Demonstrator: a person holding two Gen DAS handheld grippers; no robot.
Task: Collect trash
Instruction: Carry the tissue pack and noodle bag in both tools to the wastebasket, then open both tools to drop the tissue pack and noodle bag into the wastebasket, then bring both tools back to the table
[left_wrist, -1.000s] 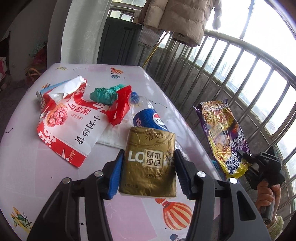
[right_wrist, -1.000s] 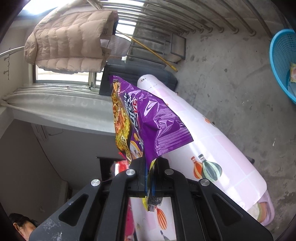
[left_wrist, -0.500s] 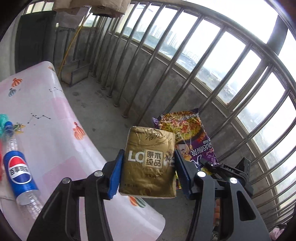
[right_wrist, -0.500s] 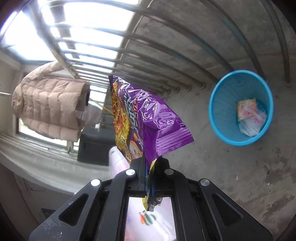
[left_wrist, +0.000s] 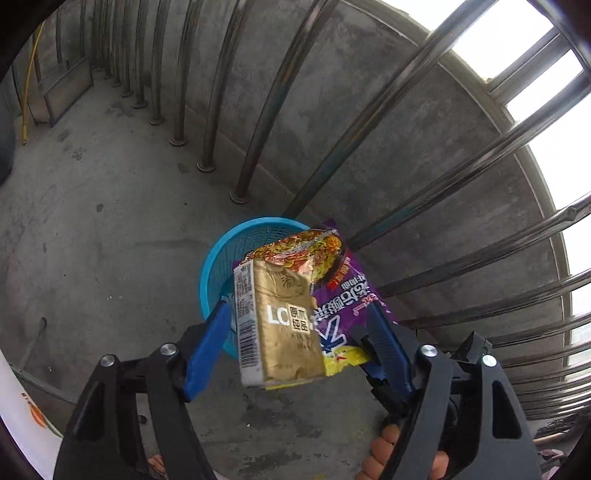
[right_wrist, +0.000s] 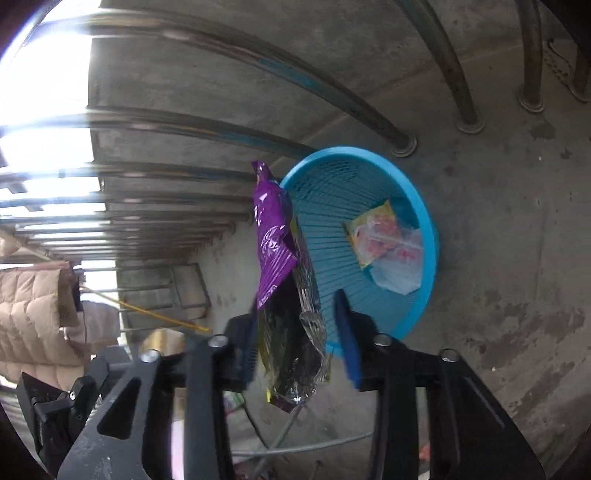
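Two wrist cameras, both tipped down at the balcony floor

Each looks out along its own fingers from close above the blue basket (left_wrist: 218, 258) (right_wrist: 424, 229); both views share that basket, the concrete floor (left_wrist: 92, 229) (right_wrist: 517, 258) and the metal railing (left_wrist: 258, 122) (right_wrist: 221, 125) behind it.

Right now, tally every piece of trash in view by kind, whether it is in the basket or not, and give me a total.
Gold tissue pack: 1
Purple snack bag: 1
Yellow-pink wrapper, in blue basket: 1
Clear plastic bag, in basket: 1
Total: 4
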